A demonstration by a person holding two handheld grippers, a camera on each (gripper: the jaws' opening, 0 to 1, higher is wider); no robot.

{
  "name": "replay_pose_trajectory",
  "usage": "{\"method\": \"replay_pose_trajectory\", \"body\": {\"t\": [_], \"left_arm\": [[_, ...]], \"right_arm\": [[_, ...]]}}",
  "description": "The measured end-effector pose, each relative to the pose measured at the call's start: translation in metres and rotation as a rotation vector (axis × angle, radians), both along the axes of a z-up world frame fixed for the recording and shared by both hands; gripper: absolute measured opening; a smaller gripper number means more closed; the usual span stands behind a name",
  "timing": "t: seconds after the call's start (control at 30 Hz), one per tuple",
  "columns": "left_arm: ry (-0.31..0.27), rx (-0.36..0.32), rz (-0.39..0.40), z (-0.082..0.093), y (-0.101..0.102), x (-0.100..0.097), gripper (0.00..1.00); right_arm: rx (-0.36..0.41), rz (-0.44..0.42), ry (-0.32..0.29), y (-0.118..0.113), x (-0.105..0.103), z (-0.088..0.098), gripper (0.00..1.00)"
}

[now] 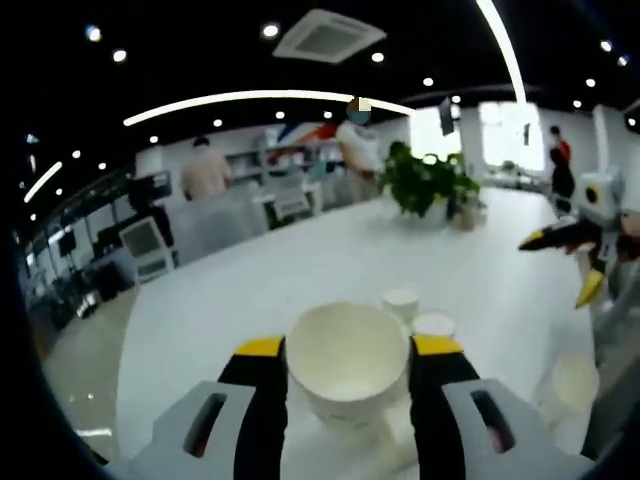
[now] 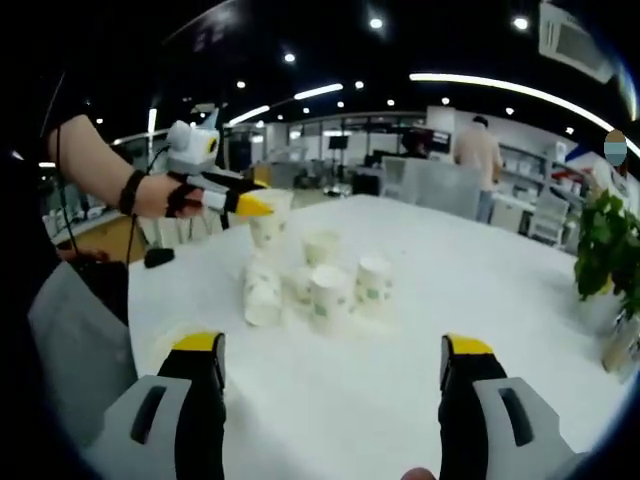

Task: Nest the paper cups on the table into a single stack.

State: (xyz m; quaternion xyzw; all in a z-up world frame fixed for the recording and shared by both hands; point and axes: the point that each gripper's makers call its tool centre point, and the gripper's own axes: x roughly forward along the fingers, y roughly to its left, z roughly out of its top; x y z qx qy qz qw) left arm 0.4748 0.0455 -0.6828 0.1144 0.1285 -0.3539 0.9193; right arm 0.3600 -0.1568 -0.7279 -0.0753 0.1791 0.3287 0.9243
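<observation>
While the left gripper [image 1: 348,352] holds a white paper cup [image 1: 347,360] pinched between its two yellow-tipped jaws, the step in hand seems to be the carrying of this cup toward the others for nesting. In the right gripper view the same left gripper [image 2: 255,205] appears at the upper left, lifted above the white table [image 2: 400,400], with the held cup [image 2: 268,225] hanging over the group of loose cups. The inside of the held cup looks empty in the left gripper view. Just beyond the jaws of the left gripper, a little to the right, two more small white paper cups [image 1: 417,312] stand upright and close together on the table; they also look empty. Further to the right stands the right gripper [image 2: 332,365], its jaws spread wide and pinching nothing, well back from the cluster of paper cups [image 2: 320,280]. In this cluster some cups stand upright, and one at the left seems to be a short stack or a lying cup; I cannot tell which. The next move, I judge, calls for lowering the held cup straight into an upright cup, mouth to mouth aligned, while the free right gripper may steady the receiving cup.
</observation>
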Motion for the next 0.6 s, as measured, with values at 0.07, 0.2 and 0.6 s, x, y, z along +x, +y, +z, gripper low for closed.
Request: {"method": "replay_pose_trajectory", "body": {"t": [0.07,0.2,0.6], "left_arm": [[0.0,0.005,-0.024,0.008,-0.003,-0.007,0.44],[0.009,-0.036,-0.039,0.03,-0.006,-0.019,0.44],[-0.054,-0.108,-0.171,0.101,-0.046,-0.073,0.43]], "right_arm": [[-0.001,0.011,-0.008,0.003,-0.004,0.003,0.86],[-0.017,0.029,-0.018,0.004,-0.013,0.005,0.86],[-0.021,0.065,-0.028,0.005,-0.028,0.008,0.85]]}}
